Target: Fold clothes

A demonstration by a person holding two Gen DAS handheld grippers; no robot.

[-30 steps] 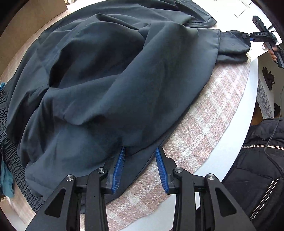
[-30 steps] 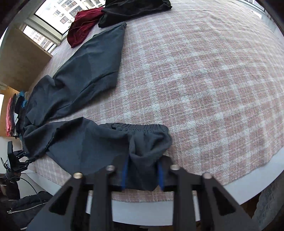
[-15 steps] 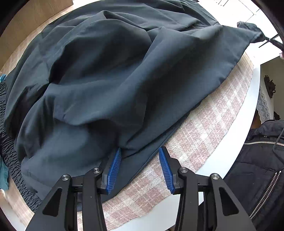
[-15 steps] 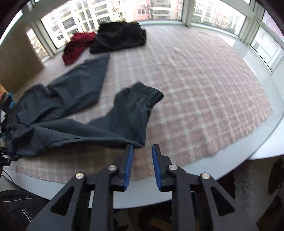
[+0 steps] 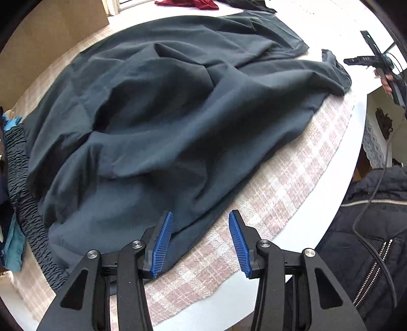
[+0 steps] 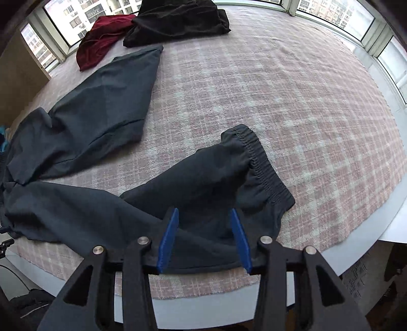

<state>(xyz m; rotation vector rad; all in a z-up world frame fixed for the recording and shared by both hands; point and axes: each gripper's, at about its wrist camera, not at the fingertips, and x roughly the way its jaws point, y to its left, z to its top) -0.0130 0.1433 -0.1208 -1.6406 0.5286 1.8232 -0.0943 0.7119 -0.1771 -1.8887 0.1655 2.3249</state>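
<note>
A pink-and-white checked cloth (image 6: 292, 84) covers a round white table (image 5: 338, 163) beside tall windows (image 6: 330, 10) at 12 o'clock in the right view, where a red garment (image 6: 101, 38) and a black garment (image 6: 178, 23) lie near the glass. The dark trousers (image 6: 106, 96) sprawl across the cloth from 9 to 6 o'clock, elastic cuff (image 6: 262, 168) near centre. The left gripper (image 5: 201, 242) is wide open at the trousers' edge; the right gripper (image 6: 204, 239) gapes wide over a trouser leg.
</note>
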